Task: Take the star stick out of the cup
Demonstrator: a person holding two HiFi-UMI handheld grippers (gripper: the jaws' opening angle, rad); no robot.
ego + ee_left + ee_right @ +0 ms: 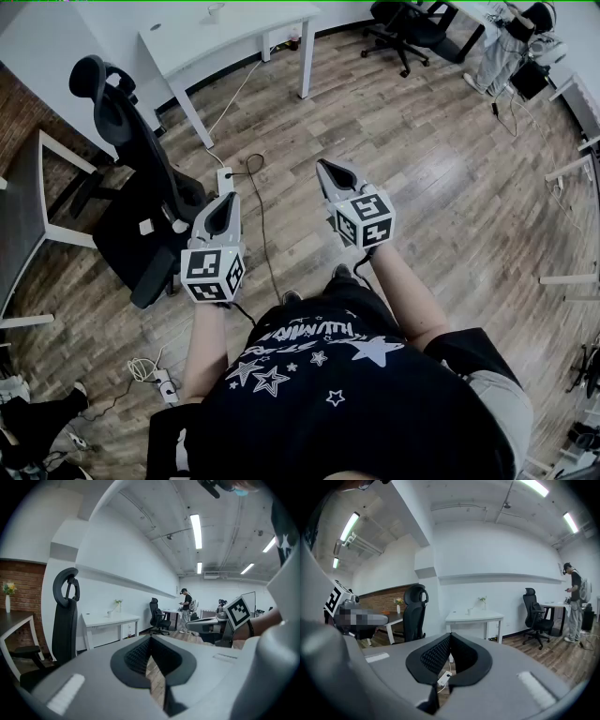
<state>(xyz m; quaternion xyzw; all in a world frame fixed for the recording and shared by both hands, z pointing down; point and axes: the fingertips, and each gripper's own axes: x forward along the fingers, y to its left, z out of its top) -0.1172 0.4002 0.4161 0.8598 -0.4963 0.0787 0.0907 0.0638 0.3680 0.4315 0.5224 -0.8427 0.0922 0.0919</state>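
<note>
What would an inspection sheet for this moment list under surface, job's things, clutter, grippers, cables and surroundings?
Surface: wood-plank floor only; no worktop under the grippers.
Job's things: nothing seen.
Clutter: nothing seen.
Grippers: left gripper and right gripper both held in the air, jaw tips together, nothing between them.
Cables: black cable trailing across the floor from a power strip.
Surroundings: black office chair, white desk, a person standing far off.

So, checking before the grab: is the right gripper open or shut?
Shut: the right gripper shows its jaws meeting at the tips, nothing between them.
</note>
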